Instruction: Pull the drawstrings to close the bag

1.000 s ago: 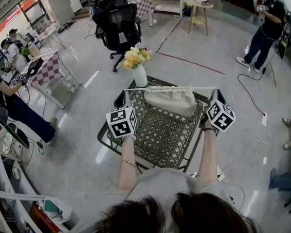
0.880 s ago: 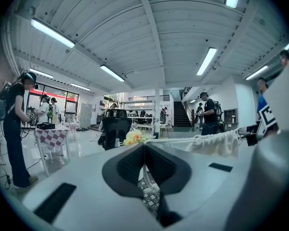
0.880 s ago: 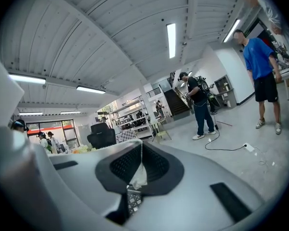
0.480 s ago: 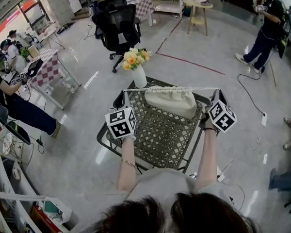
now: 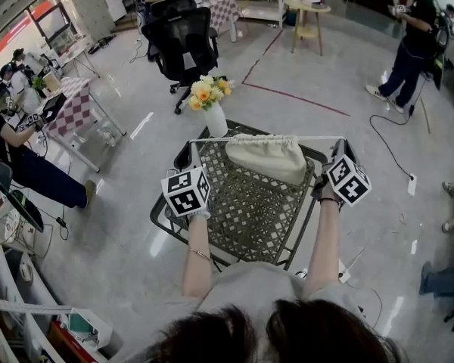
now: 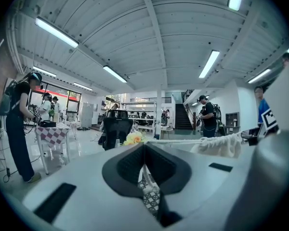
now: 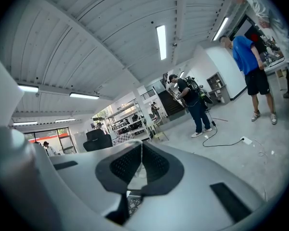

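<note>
The table (image 5: 242, 218) is the big thing here; the bag (image 5: 266, 159) lies on its far side, near the vase (image 5: 216, 118). My left gripper (image 5: 196, 151) is squeezed shut on the left string (image 5: 212, 139); my right gripper (image 5: 340, 151) is squeezed shut on the right string (image 5: 318, 138) (that string is thin and hard to see up close, but the line runs right to the tip). Both strings go out flat and tight from the top of the bag, one each way; the top looks bunched up, so I think the bag is nearly closed. To do this well I should pull both sides the same, straight out and level; if one side pulls harder, the bag may slide toward the vase or the edge. I should squeeze hard so the strings do not slip, and pull slowly at the end; a yank could lift the bag.
</note>
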### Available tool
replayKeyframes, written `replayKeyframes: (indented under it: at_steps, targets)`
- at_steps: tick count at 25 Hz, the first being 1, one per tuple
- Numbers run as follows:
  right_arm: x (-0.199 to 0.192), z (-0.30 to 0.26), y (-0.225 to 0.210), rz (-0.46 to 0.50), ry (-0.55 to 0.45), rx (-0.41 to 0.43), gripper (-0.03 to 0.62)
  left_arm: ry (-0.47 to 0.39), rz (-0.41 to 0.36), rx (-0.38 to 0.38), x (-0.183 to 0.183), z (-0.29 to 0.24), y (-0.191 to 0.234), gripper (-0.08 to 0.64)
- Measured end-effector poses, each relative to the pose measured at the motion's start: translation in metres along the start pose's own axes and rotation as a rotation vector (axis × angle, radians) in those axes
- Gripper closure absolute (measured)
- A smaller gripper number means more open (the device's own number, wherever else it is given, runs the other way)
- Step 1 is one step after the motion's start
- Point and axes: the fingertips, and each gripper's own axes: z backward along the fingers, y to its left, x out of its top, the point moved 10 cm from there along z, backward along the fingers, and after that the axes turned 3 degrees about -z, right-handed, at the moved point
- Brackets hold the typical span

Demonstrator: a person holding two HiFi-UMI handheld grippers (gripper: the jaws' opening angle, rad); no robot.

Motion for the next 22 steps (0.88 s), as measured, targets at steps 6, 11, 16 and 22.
replayKeyframes:
  at_steps: [6,11,16,22]
  targets:
    - [0.000,-0.002,-0.004,-0.032,-0.009,0.001,0.568,-0.002,0.012,0.007,-0.001,0.000,0.003,0.531]
    - [0.000,-0.003,-0.008,-0.049,-0.014,-0.005,0.568,-0.006,0.018,0.007,-0.001,0.000,0.005,0.531]
    - [0.002,0.000,-0.011,-0.049,-0.024,-0.017,0.568,-0.009,0.025,0.006,-0.002,0.000,0.005,0.531]
    - [0.008,0.000,-0.013,-0.070,-0.039,-0.021,0.568,-0.017,0.028,0.004,0.001,-0.001,0.002,0.531]
